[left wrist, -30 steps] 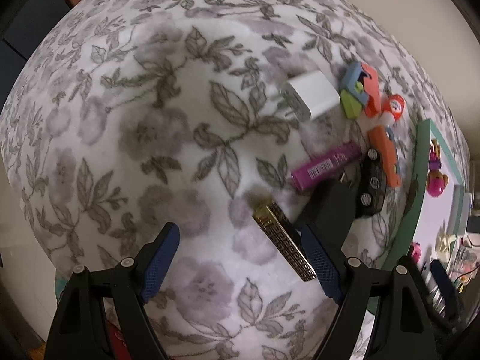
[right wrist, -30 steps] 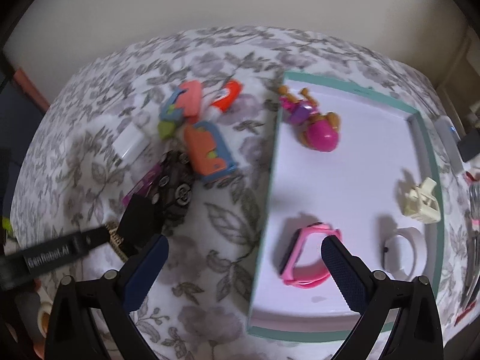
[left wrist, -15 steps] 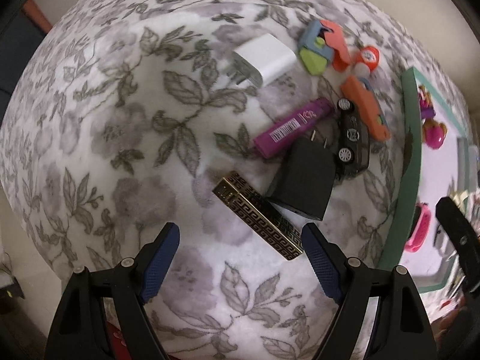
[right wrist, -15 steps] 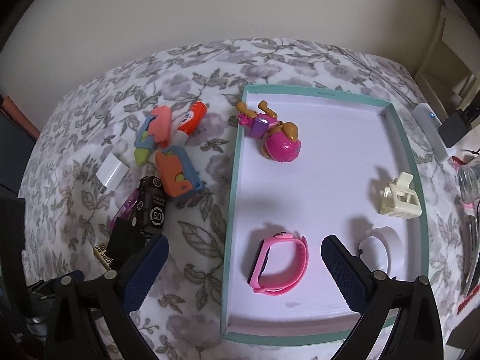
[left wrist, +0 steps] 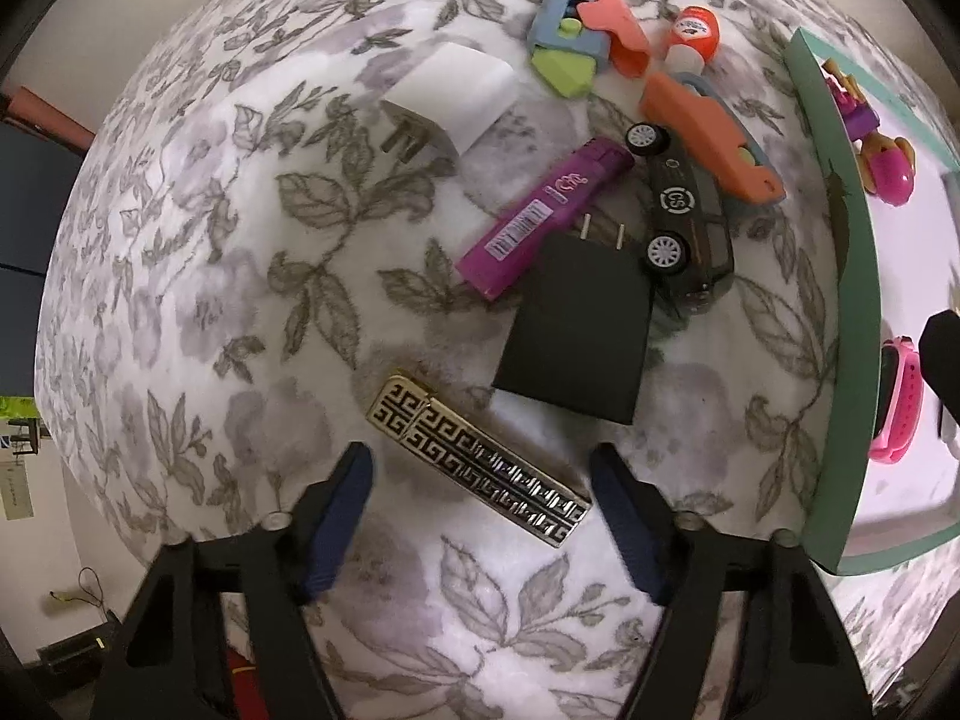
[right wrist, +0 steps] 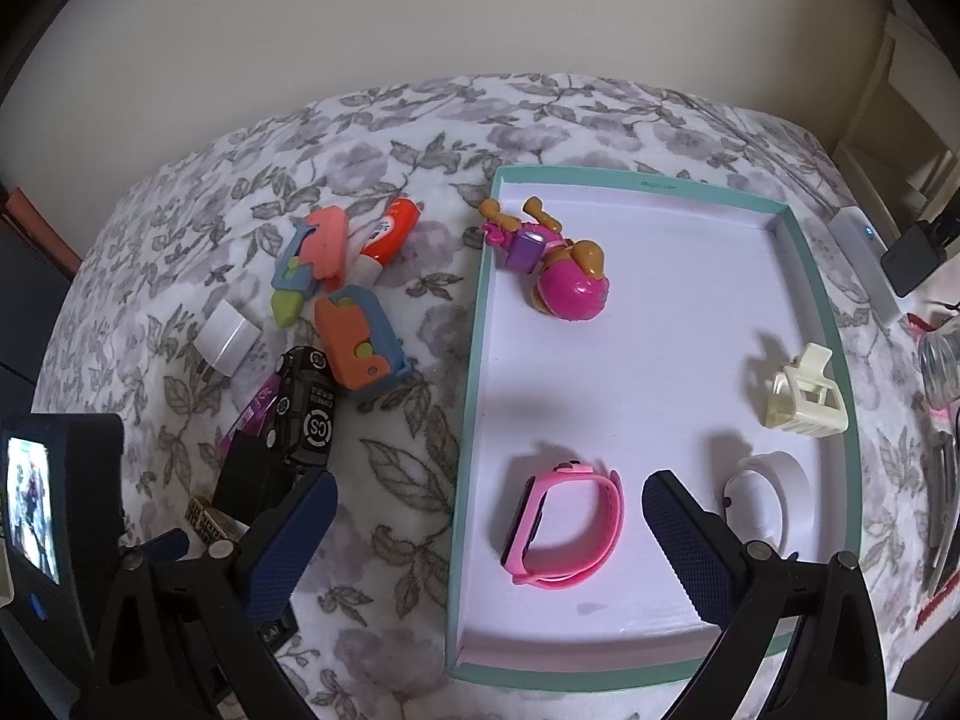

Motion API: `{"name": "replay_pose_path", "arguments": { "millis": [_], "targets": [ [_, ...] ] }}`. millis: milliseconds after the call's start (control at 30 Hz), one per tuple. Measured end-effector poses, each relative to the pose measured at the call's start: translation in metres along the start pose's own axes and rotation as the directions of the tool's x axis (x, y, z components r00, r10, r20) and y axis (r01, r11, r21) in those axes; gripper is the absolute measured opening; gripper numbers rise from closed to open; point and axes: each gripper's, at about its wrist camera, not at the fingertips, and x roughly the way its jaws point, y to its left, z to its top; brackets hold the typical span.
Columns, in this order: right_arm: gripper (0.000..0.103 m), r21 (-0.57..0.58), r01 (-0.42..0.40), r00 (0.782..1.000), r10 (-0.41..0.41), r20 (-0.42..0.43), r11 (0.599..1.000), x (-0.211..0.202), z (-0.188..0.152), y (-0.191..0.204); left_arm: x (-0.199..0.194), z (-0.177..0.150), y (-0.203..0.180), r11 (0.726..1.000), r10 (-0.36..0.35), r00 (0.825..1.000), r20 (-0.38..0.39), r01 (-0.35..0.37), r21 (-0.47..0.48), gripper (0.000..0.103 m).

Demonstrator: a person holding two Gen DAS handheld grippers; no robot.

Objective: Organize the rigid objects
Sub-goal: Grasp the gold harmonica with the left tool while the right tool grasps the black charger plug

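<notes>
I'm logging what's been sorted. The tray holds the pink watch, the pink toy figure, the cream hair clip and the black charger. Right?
Not quite. The black charger is not in the tray; the left wrist view shows it on the floral cloth. The pink watch, toy figure and hair clip are in the tray.

The left gripper (left wrist: 480,516) has a matte black plastic frame whose two arms split into angular, triangular struts. Each of its fingers (left wrist: 336,522) carries a long dark navy pad with a fine cross-hatched grip texture. Small round silver screws (left wrist: 275,519) sit at the finger pivots, with duller ones further out on the frame. The right gripper (right wrist: 489,540) is built the same way: black struts, navy mesh-textured pads (right wrist: 684,546), pale round screw heads (right wrist: 220,549). From the right wrist view, the left unit's body shows as a dark block with a small lit screen (right wrist: 29,507) and a round blue button (right wrist: 37,607).
</notes>
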Motion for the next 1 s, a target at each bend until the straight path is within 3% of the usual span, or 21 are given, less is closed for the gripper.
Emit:
{"name": "replay_pose_path", "arguments": {
  "millis": [100,233,400,600,1000],
  "targets": [
    [0.103,-0.005,0.001,1.000,-0.001,0.000,1.000,0.000,0.000,0.002,0.001,0.000,0.003,0.999,-0.027,1.000,-0.016,0.026,-0.034,0.057],
    [0.103,-0.010,-0.005,1.000,0.005,0.001,1.000,0.001,-0.001,0.005,0.001,0.000,0.012,0.996,-0.051,0.998,-0.025,0.048,-0.079,0.050],
    [0.103,-0.017,-0.075,0.997,0.075,-0.014,0.997,0.004,-0.001,0.015,0.001,0.002,0.021,0.993,-0.036,0.999,-0.026,0.032,-0.117,0.030],
    [0.103,-0.055,-0.105,0.994,0.104,-0.019,0.993,0.007,-0.004,0.034,0.004,0.006,0.034,0.976,-0.105,0.994,-0.032,0.096,-0.195,0.022],
    [0.103,-0.126,-0.143,0.987,0.133,-0.091,0.982,0.034,-0.013,0.082,0.003,0.004,0.080,0.928,-0.146,0.989,-0.029,0.127,-0.351,0.021]
  ]
}}
